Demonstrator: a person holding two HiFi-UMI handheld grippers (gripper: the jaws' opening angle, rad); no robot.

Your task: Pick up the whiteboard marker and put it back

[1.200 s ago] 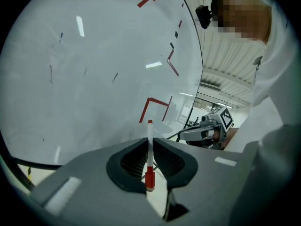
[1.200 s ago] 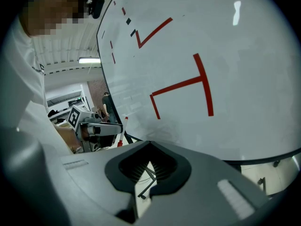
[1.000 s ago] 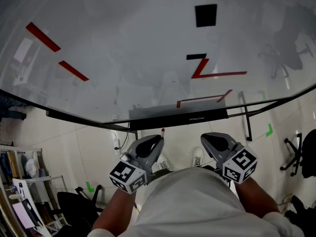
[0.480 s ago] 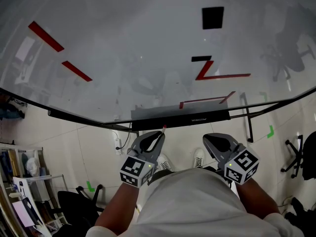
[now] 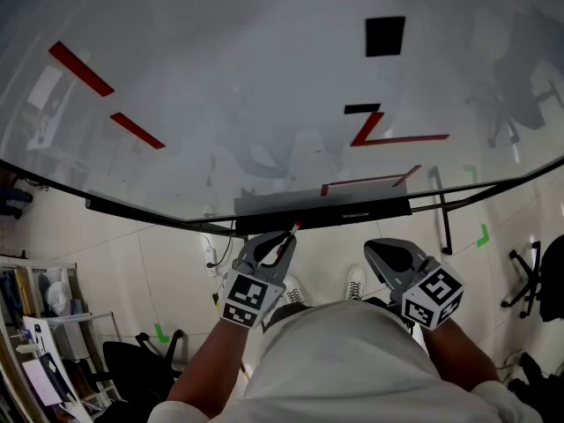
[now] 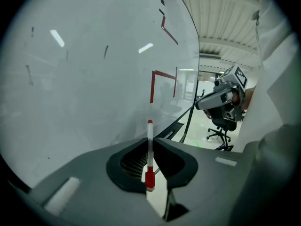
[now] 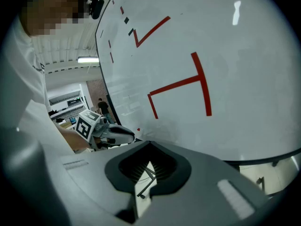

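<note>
While the whiteboard marker (image 6: pixel 149 140) is sitting clamped in the left gripper (image 5: pixel 278 241), its tip is pointing to 12 o'clock toward the tray (image 5: pixel 322 206), probably for putting back; the right gripper (image 5: pixel 379 249), at 3 o'clock, is idling closed, empty.

The head view looked steeply down over the left gripper (image 5: pixel 275 241) and right gripper (image 5: pixel 381 252) onto the whiteboard (image 5: pixel 220 86), which both gripper views faced closely.

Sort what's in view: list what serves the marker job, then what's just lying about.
Job: whiteboard marker, left tongs shut on it, whiteboard, its tray.
Lying about: office chair, shelf rack, empty right tongs.
</note>
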